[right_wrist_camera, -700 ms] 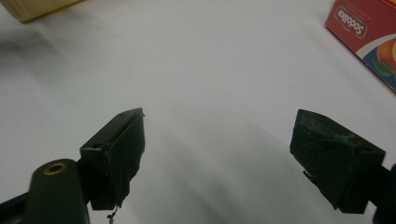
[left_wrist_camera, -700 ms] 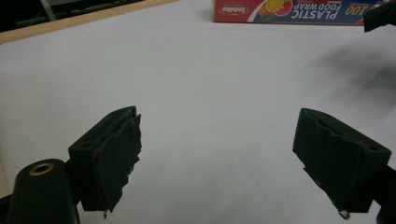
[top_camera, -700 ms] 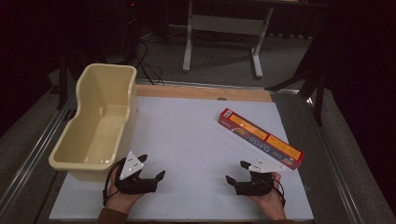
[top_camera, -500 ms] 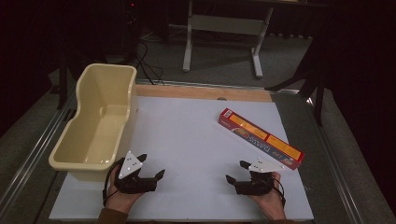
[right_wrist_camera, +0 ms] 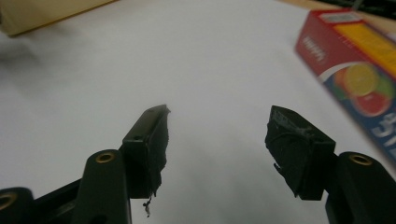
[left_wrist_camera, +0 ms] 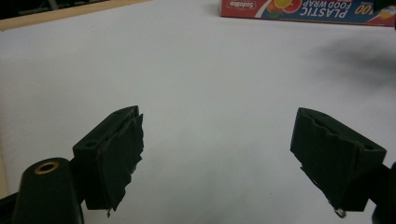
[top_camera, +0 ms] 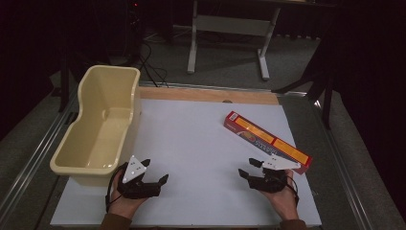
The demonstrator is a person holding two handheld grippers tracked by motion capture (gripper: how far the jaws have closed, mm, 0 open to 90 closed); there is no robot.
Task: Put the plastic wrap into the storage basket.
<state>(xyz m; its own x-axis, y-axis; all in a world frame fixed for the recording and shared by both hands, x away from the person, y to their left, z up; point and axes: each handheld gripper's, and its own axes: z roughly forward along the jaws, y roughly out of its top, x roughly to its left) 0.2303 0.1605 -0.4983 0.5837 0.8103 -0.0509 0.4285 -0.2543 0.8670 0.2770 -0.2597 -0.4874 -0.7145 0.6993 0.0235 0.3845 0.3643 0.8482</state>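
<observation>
At the far left of the high view a cream plastic tub sits on the counter, long and deep, with rounded corners, a smooth glossy inside and one end wall rising higher than the rest; nothing lies in it. Its near end wall stands just beside the left tool, which the person's left hand holds low at the near edge, a grey three-cornered plate on top. In the left gripper view its two black jaws stand wide apart with bare white surface between them, their rubbery pads ragged and torn at the edges. The counter top is a flat matte white sheet, with a strip of pale wood along its far edge. To the right, the right tool rests in the right hand, jaws likewise spread and gripping nothing, their pads rough and chipped. Just beyond it, nearly touching its plate, lies a long narrow cardboard box of plastic food wrap, set diagonally, red with yellow-orange panels and a printed fruit picture on its blue side.
</observation>
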